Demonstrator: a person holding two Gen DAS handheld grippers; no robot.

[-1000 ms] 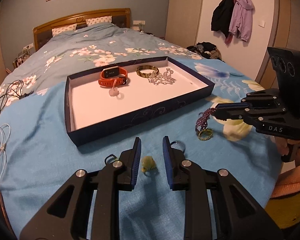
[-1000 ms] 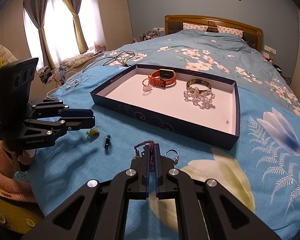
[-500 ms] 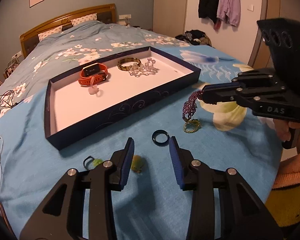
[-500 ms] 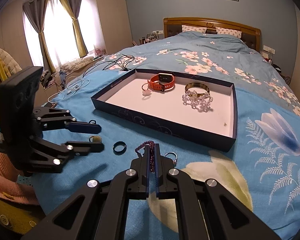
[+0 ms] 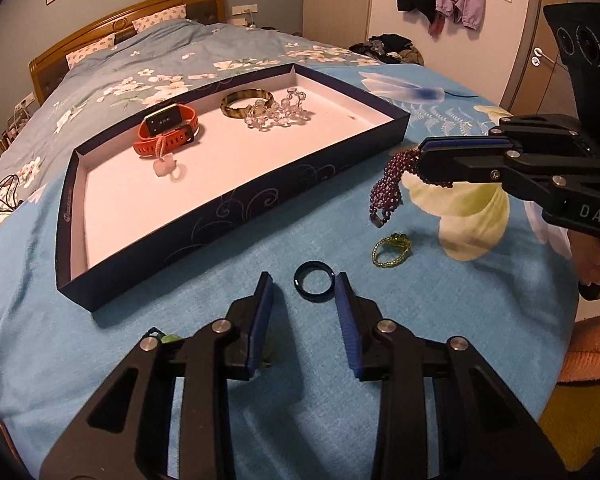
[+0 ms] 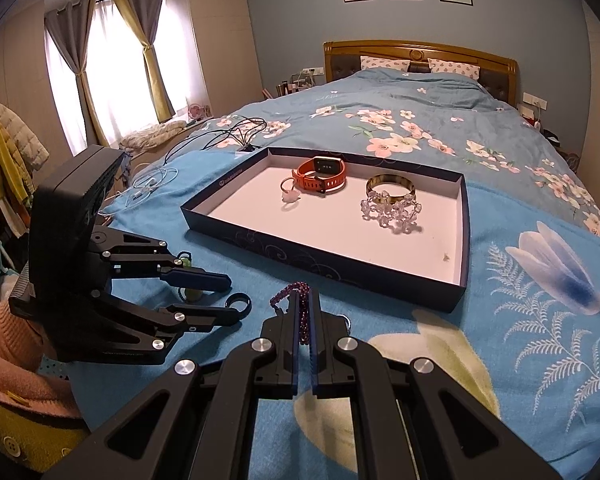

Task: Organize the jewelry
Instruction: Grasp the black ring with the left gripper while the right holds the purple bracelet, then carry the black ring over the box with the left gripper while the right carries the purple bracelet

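On the blue bedspread, just in front of the tray (image 5: 236, 200), the left gripper (image 5: 304, 308) had moved from a small green trinket to a dark ring (image 5: 314, 280), its fingers spread wide on either side of it. The right gripper (image 6: 305, 320), clenched on a purple bead bracelet (image 5: 386, 192), had lifted it off the cover, leaving a green bead ring (image 5: 392, 249) behind. Judging by this, bracelet and ring go next into the tray beside the orange watch (image 5: 168, 132).

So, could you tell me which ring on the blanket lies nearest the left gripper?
The black ring, lying just ahead of the open left gripper. The green beaded ring lies farther right, under the purple bracelet.
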